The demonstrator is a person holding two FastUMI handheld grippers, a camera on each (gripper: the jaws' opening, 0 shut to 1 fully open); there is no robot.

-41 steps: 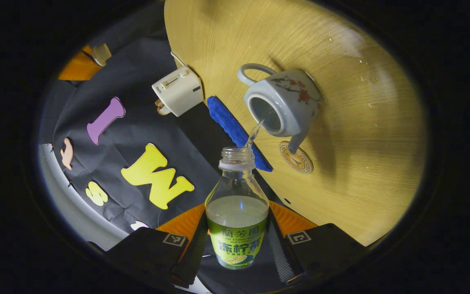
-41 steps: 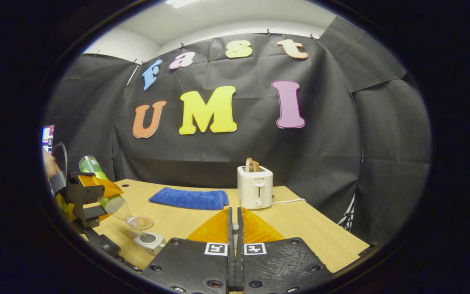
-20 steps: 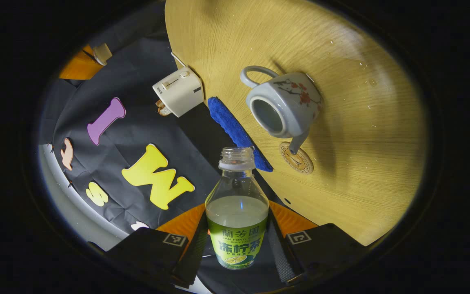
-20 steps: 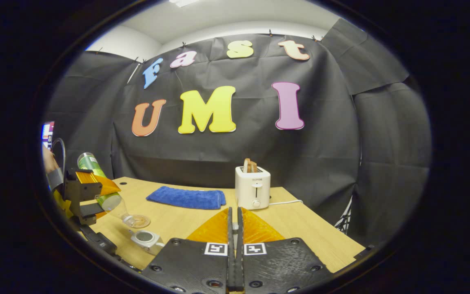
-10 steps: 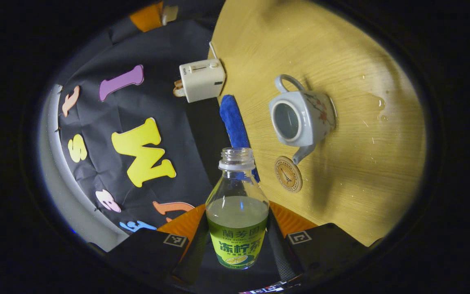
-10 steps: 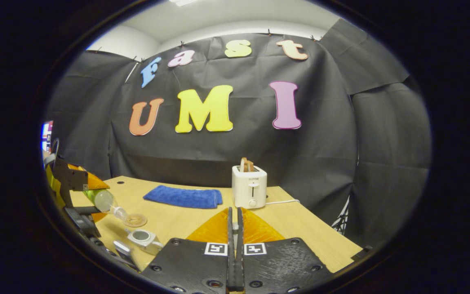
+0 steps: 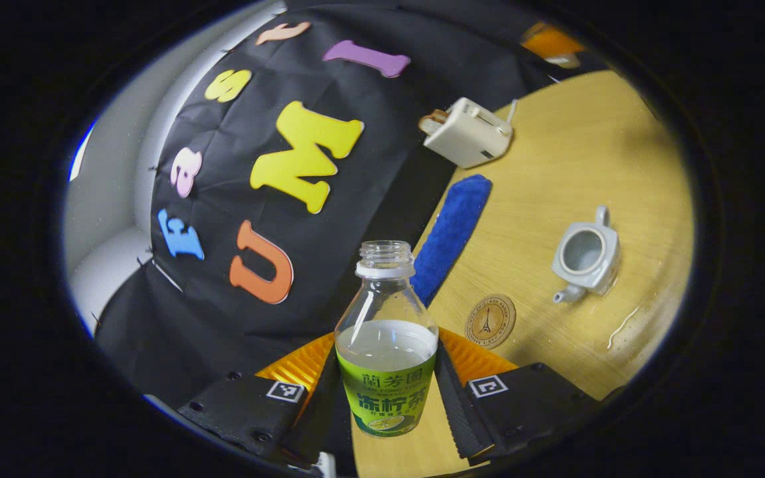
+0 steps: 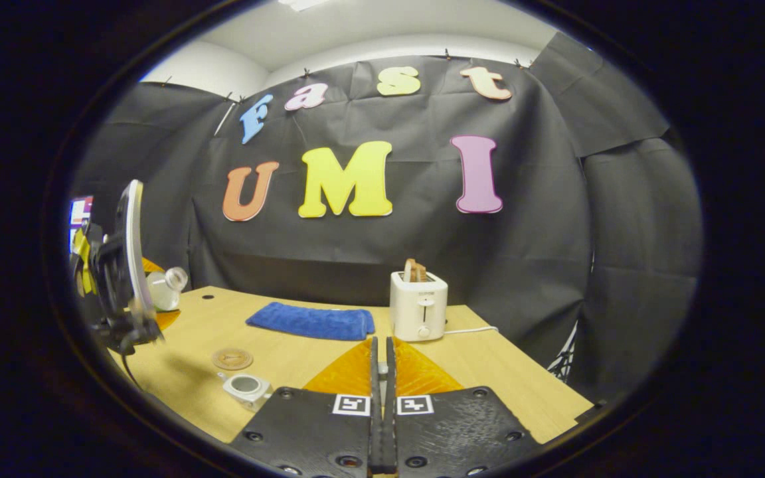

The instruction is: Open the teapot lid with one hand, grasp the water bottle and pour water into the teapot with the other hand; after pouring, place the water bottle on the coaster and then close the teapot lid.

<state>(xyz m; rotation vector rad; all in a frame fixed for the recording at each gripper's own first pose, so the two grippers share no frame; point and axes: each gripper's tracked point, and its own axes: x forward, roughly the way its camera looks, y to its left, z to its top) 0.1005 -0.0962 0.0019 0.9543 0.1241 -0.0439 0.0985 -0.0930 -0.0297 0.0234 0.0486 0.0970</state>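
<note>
My left gripper [image 7: 386,405] is shut on the clear water bottle [image 7: 386,312], which has a green label, no cap, and stands nearly upright about half full. On the wooden table [image 7: 555,166] sits the pale teapot [image 7: 585,255] with its top open, spout toward the round coaster [image 7: 490,321]. The right gripper [image 7: 550,41] hovers far off with the pale teapot lid [image 7: 565,61] at its tip. In the right gripper view my right gripper [image 8: 381,398] is shut; the teapot [image 8: 244,386], coaster [image 8: 232,359] and bottle [image 8: 169,285] lie to the left.
A blue towel [image 7: 452,232] lies behind the coaster, and a white toaster [image 7: 467,133] with toast stands at the back, its cord trailing right. Spilled water [image 7: 621,325] streaks the table beside the teapot. The left gripper [image 8: 123,285] hangs above the table's left edge.
The stream into the teapot has stopped. My left gripper has swung the bottle from tipped over the teapot back to nearly upright and pulled away. The right gripper has stayed put.
</note>
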